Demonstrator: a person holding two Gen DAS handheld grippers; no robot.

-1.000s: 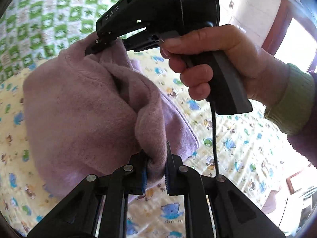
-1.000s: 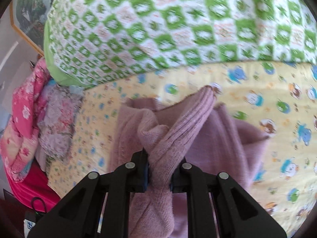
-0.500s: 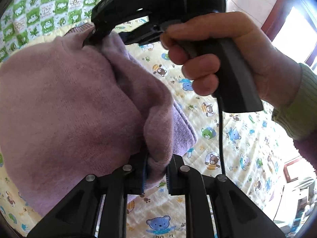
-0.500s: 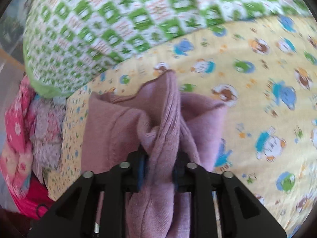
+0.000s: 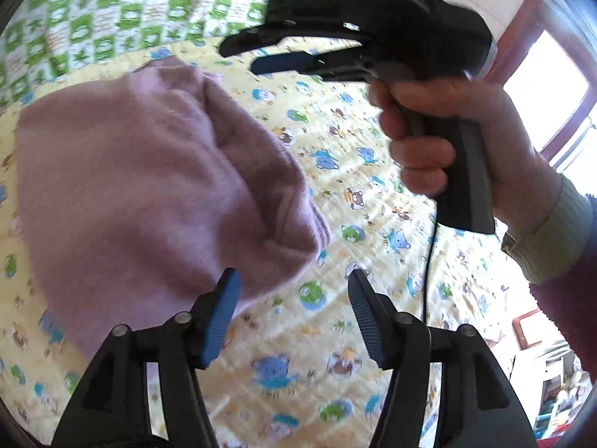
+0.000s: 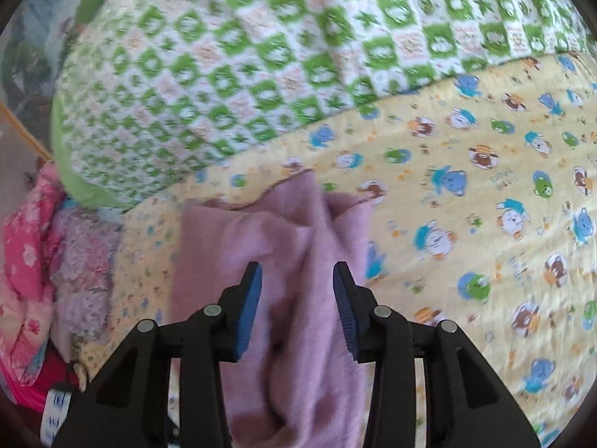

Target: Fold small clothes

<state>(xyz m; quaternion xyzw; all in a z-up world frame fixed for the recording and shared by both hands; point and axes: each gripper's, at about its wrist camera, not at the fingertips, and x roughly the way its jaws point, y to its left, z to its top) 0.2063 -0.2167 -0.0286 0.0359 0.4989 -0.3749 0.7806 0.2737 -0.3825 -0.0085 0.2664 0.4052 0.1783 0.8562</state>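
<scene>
While both sets of jaws are opening with nothing pinched, the left claw is seen just right of the purple garment, which is spread lengthwise beneath the right claw on the bed.

The left gripper points steeply downward, its jaws opening wide with nothing pressed between the blue pads. The right gripper tilts down less steeply, its jaws also opening and the pads clear of anything. Seen from the left wrist, the right hand wraps its fingers round the black handle, a ribbed pale-green cuff at the wrist.
</scene>
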